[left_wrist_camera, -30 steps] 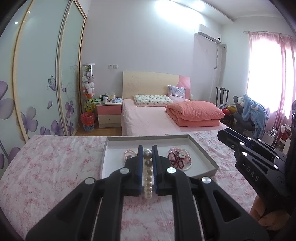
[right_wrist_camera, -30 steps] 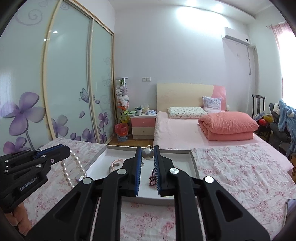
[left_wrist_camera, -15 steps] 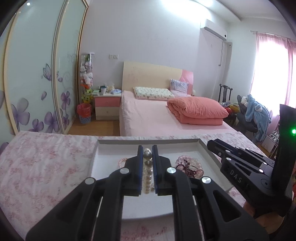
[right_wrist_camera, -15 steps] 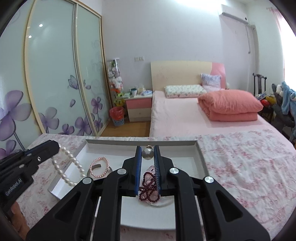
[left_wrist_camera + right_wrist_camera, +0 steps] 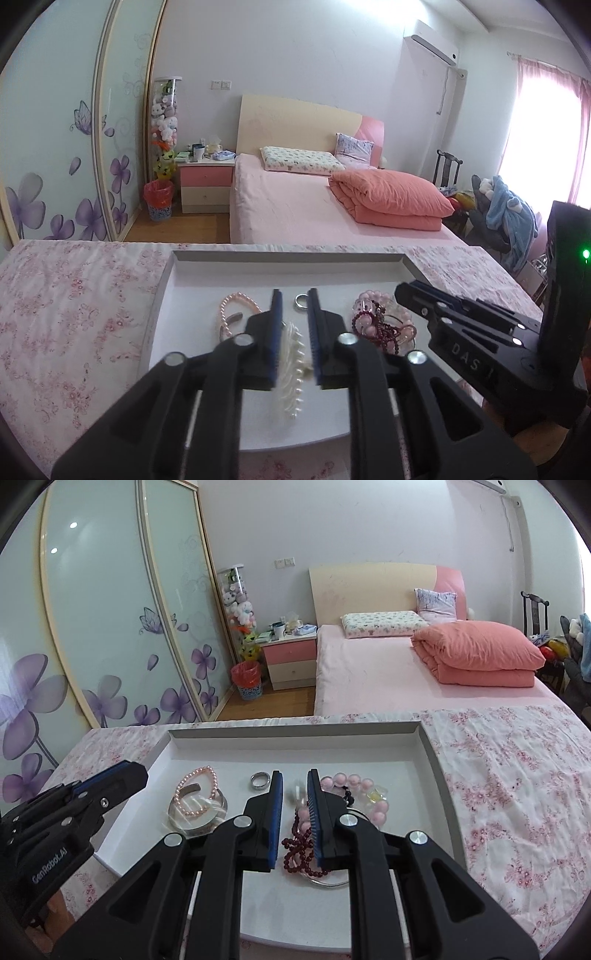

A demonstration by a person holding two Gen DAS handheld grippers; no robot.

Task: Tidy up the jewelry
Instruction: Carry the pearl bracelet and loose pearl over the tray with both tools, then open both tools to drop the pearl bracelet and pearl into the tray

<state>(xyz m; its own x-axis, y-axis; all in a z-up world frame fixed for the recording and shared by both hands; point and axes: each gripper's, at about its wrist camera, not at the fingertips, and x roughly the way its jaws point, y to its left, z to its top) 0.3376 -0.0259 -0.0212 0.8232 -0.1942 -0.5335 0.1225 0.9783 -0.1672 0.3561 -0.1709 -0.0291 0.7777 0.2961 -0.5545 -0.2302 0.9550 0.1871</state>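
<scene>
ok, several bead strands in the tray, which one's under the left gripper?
The white pearl strand, lying blurred between the open left gripper fingers. The small pink pearl bracelet lies to its left; the dark red strand and large pink bead bracelet lie to its right.

Left wrist camera sat low behind its own fingers (image 5: 275, 325), close above the white tray (image 5: 288, 255), facing the bed (image 5: 295, 206). Right wrist camera looked the same way from further right, equally close. Both shared the tray (image 5: 295, 733), silver ring (image 5: 259, 780), bed and wardrobe doors (image 5: 99, 602); each caught the other gripper.
</scene>
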